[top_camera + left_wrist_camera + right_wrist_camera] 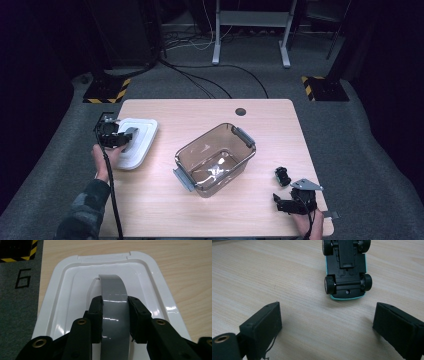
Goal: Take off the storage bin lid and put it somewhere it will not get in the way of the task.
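Hands working two black grippers frame the near edge of a pale wooden table [165,210] set on grey carpet. At near right, the right gripper [286,202] rests low over the tabletop with its jaws spread wide and nothing between them. Its own camera looks past both black pads [265,322] at bare wood. Just beyond it lies a small toy car [282,176], flipped on its roof so that its black underside and four wheels face up, a turquoise rim showing at the body's edge; the car lies clear of the jaws, untouched.

Farther in, at the middle of the table, stands a clear plastic storage box [215,160] with grey latches at its two ends, turned at an angle to the table's edges and open at the top.

On the left side, a person's hand in a patterned sleeve [82,212] holds the left gripper [119,139] over a white lid [142,135], which lies flat near the table's left edge, well apart from the box. In the left gripper view, the jaws are clamped on the lid's arched grey handle [113,302], one pad pressing each side of the band.

At the table's far edge sits a small dark round cable port [240,111]. Beyond the table, black cables [210,82] trail across the carpet, with yellow-and-black hazard-striped bases [107,92] at left and right.
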Demonstrator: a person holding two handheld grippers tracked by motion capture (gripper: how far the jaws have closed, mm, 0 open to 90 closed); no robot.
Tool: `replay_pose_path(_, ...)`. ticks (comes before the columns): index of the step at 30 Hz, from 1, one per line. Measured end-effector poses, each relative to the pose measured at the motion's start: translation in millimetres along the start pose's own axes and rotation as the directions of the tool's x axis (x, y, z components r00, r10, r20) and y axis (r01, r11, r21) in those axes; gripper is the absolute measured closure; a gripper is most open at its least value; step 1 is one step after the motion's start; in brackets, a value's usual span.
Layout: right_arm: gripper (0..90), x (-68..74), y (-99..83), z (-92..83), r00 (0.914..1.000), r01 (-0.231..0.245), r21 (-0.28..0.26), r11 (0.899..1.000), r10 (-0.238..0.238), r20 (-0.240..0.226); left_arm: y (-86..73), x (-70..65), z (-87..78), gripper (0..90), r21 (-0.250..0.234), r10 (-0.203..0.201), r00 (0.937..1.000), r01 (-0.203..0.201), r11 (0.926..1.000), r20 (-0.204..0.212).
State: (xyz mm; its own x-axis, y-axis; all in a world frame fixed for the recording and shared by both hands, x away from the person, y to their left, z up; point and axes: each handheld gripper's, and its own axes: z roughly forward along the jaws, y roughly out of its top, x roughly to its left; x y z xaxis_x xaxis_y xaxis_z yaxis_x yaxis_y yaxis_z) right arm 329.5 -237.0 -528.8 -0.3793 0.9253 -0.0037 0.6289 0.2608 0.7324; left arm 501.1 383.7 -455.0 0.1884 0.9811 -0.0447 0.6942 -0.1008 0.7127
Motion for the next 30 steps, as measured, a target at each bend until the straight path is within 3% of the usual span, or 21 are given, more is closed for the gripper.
replay_pose_path(10, 7.5, 0.2, 0.0, -0.1, 1.0, -0.003, 0.0, 1.0, 0.003, 0.0, -13.9, 6.1, 11.0, 67.0, 0.025, -0.039, 0.999, 0.039, 0.9989, -0.022)
replay_pose_path(19, 7.8, 0.3, -0.1, -0.4, 1.0, -0.008, 0.002, 1.0, 0.008, 0.0, -23.5, 4.9, 18.2, 66.9, 0.06, -0.026, 0.9992, 0.028, 0.9978, -0.031)
replay_pose_path(24, 7.9, -0.1, -0.1, -0.3, 1.0, -0.005, 0.001, 1.0, 0.005, 0.0, -24.2, 4.9, 17.4, 66.4, 0.054, -0.02, 0.9995, 0.021, 0.9983, -0.024)
replay_pose_path(30, 8.0, -0.1, -0.1, -0.3, 1.0, -0.006, 0.0, 1.0, 0.006, 0.0, -22.4, 3.4, 14.3, 40.5, 0.086, -0.009, 1.0, 0.008, 0.9963, 0.003)
